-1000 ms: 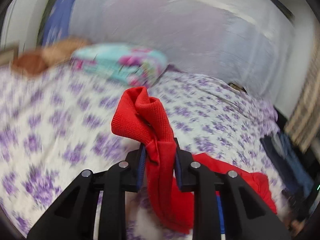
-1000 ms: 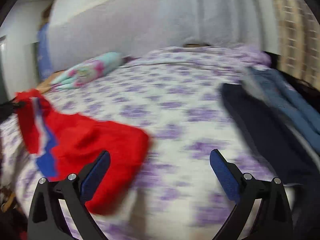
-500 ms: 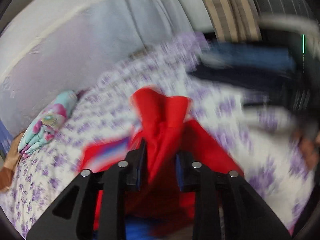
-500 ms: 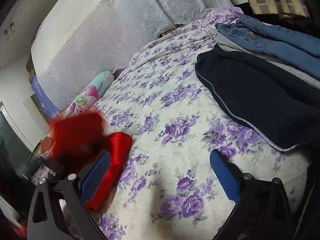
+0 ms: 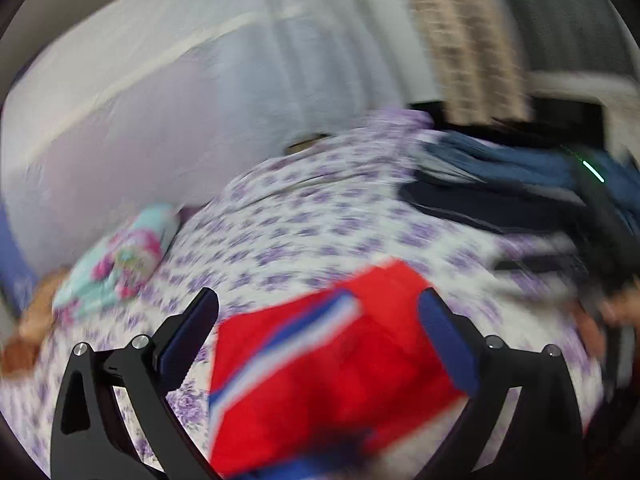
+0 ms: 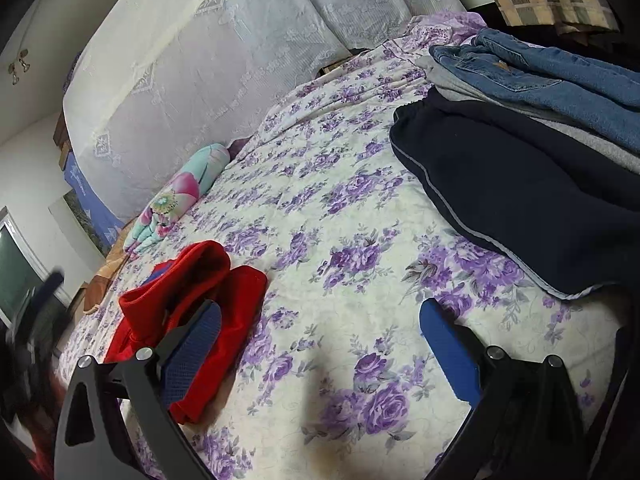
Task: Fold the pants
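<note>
The red pants (image 5: 328, 380), with a blue and white side stripe, lie in a folded bundle on the flowered bed sheet (image 5: 320, 220). My left gripper (image 5: 316, 300) hovers over them in a blurred view. Its jaws are opening wide, the pants sit below and between them, and neither pad presses on the cloth. In the right wrist view the same red pants (image 6: 192, 280) rest at the left. My right gripper (image 6: 320, 310) stands open over bare sheet beside them, its left finger (image 6: 196, 336) in front of the bundle's edge.
A pile of dark navy pants (image 6: 500, 168), a grey garment and blue jeans (image 6: 540, 68) lies at the right of the bed. A flowered pillow (image 6: 180, 196) sits at the far left by the lace-covered wall. A blurred hand (image 5: 616, 312) shows at the right edge.
My left gripper swung across the bed with the red pants and then opened, letting them go onto the sheet. The right gripper tilted and then kept still, open throughout.
</note>
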The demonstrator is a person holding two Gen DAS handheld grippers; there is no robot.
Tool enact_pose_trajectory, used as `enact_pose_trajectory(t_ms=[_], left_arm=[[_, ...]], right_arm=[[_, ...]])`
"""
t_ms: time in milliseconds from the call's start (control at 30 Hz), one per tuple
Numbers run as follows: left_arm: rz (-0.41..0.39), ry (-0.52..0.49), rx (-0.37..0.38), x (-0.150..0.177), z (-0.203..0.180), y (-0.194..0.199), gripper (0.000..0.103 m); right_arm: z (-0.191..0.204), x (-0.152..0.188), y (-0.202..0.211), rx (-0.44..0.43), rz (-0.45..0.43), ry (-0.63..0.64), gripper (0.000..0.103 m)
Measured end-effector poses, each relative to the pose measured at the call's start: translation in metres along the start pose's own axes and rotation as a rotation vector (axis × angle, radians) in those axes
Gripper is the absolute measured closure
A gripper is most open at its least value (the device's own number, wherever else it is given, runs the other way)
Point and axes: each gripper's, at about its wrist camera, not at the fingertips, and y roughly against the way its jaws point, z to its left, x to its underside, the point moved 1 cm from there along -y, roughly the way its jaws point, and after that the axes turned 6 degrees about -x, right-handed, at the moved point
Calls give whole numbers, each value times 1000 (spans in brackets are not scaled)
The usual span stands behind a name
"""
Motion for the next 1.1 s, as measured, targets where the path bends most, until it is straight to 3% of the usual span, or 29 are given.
enact_pose_trajectory(t_ms=[67, 100, 167, 200, 233, 267, 300, 367, 400, 467, 533, 667, 767, 833, 867, 900, 933, 967, 1000, 1067, 1100], left_arm=[[80, 113, 25, -8, 17, -27, 6], [150, 151, 93, -6, 19, -47, 6], [286, 128, 218, 12, 2, -73, 7], [360, 69, 271, 32, -20, -84, 6], [338, -30, 247, 52, -42, -82, 5], [262, -73, 202, 58, -50, -71, 5], [248, -89, 200, 54, -51, -63, 6], [289, -9, 274, 55, -39, -64, 4], [283, 3, 272, 58, -35, -64, 4], [257, 24, 285, 60, -28, -55, 4], [200, 34, 313, 57, -21, -38, 4], [76, 43, 179, 42, 11, -11, 4], [117, 108, 115, 45, 36, -21, 4], [215, 172, 100, 62, 52, -43, 4], [321, 190, 133, 81, 54, -65, 4], [379, 215, 167, 98, 54, -78, 4], [422, 294, 230, 109, 62, -84, 4], [425, 361, 265, 109, 75, -83, 4], [424, 411, 279, 113, 86, -82, 4], [440, 481, 344, 122, 98, -85, 5], [405, 530, 374, 122, 108, -79, 5]], right_arm=[[1, 0, -2, 9, 7, 4, 4], [1, 0, -2, 12, 9, 5, 4], [0, 0, -2, 12, 10, 4, 4], [0, 0, -2, 13, 11, 4, 4], [0, 0, -2, 13, 11, 5, 4], [0, 0, -2, 14, 11, 6, 4], [0, 0, -2, 16, 12, 7, 4], [1, 0, -3, 27, 17, 12, 4], [1, 0, -5, 38, 30, 15, 4], [9, -3, -10, 91, 53, 44, 4], [30, -9, -7, 131, 19, 128, 4], [91, -22, -2, 48, -50, 286, 4], [126, -27, -23, 31, -11, 381, 4], [135, -23, -52, 84, 48, 441, 4], [132, -19, -70, 135, 96, 454, 4], [124, -12, -89, 196, 163, 464, 3], [111, 1, -110, 175, 249, 448, 3], [98, 2, -118, 98, 312, 369, 3], [89, -1, -116, 61, 309, 300, 3], [81, -3, -109, 36, 294, 253, 3], [83, -2, -106, 43, 282, 262, 3]])
